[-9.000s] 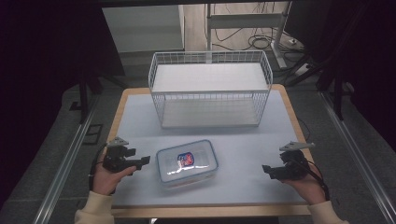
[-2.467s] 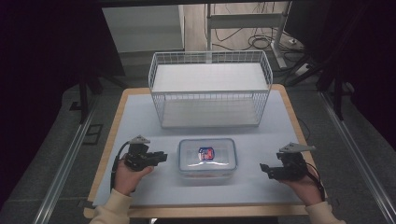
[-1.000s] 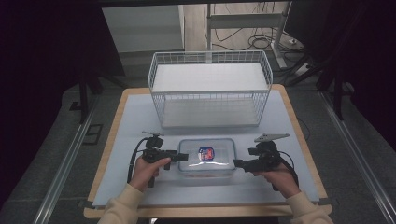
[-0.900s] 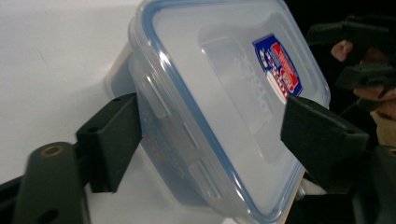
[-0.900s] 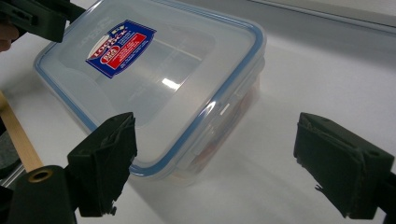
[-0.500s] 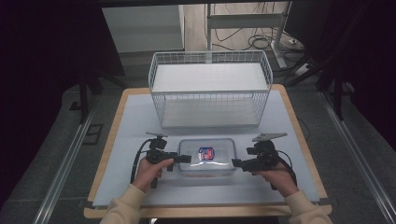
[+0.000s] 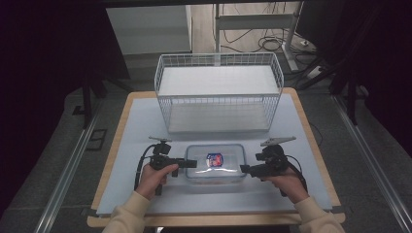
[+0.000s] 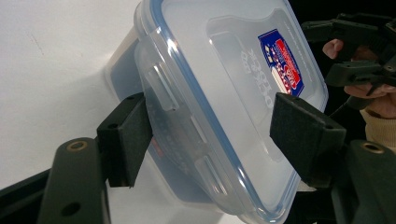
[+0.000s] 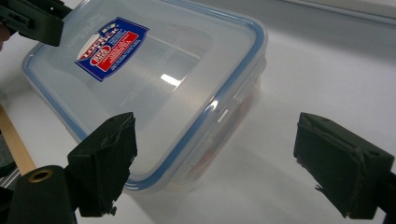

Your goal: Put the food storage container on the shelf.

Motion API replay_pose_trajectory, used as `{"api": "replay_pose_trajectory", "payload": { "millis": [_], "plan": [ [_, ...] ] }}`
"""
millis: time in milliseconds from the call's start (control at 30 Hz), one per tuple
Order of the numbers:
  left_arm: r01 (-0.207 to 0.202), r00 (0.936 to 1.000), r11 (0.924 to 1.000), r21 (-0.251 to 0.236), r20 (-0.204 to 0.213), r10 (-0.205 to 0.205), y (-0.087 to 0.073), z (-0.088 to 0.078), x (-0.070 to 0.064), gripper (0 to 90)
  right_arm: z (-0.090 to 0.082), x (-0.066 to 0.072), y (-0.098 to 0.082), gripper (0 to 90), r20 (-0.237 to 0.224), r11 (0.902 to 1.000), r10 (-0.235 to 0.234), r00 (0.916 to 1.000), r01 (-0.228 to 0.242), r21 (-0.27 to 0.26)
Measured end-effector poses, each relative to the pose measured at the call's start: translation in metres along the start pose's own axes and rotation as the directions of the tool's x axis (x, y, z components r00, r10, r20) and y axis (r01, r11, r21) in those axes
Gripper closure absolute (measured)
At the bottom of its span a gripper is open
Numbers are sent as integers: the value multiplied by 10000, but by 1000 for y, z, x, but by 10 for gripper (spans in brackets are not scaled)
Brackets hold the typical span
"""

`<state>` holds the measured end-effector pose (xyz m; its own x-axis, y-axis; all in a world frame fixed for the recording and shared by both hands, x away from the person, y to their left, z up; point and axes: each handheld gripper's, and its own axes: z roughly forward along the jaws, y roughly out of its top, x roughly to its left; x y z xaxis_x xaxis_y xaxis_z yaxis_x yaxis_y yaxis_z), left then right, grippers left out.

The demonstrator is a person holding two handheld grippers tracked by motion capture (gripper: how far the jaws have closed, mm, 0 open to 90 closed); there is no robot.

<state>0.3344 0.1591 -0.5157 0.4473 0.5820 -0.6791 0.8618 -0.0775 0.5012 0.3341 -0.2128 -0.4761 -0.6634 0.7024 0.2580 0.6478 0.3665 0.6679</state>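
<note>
On the left of the high view, the left gripper [image 7: 190,163] reaches in level at the short end of the clear lidded box [image 7: 215,163], which lies flat on the white surface [image 7: 136,126] just in front of the wire basket [image 7: 218,92]. In the left gripper view its jaws have just been closing, with the box's left end and its side latch between them; one pad sits right against the latch wall, the other hangs over the lid with a gap visible, so the jaws are spread around the box and not yet pinching it. The box looks like stiff, smooth plastic with a blue seal round the rim and a red-and-blue label [image 7: 214,159] on the lid; I judge it light, hard enough not to give under the pads, but slippery, so a hold on the latch flaps or under the lid's lip at each short end should be safer than on the bare lid. Through the wall something dark and something reddish show inside; what it is I cannot tell. On the right, the right gripper [image 7: 246,169] faces the other short end, its jaws spread wide in the right gripper view, one pad beside the box's corner, the other well off over bare surface, touching nothing. The wire basket behind holds only a white liner.
</note>
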Motion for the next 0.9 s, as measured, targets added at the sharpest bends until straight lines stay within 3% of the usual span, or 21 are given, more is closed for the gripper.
{"api": "replay_pose_trajectory", "payload": {
  "millis": [233, 300, 467, 567, 767, 900],
  "plan": [
    [-39, 10000, 10000, -15, 8, 39, 0, 0, 0, 309, 5, -5, 1, 134, -201, 9993, 366, 9991, -364, 97],
    [-51, 10000, 10000, -32, 9, 51, 0, 0, 0, 309, 10, -8, 1, 133, -483, 9971, 748, 9960, -740, 182],
    [-41, 10000, 10000, -57, 14, 41, 0, 0, 0, 310, 17, -16, 1, 132, -1186, 9895, 1444, 9824, -1428, 214],
    [-67, 10000, 10000, -59, 5, 67, 0, 0, 0, 311, 24, -21, 2, 132, -1715, 9803, 1977, 9651, -1946, 349],
    [-123, 9999, 9999, -72, -31, 123, -1, -1, 0, 312, 31, -18, 6, 133, -2005, 9777, 2095, 9570, -2022, 561],
    [-174, 9998, 9998, -70, -32, 174, -1, -1, -1, 312, 36, -19, 7, 146, -2351, 9723, 2331, 9436, -2213, 759]
  ]
}}
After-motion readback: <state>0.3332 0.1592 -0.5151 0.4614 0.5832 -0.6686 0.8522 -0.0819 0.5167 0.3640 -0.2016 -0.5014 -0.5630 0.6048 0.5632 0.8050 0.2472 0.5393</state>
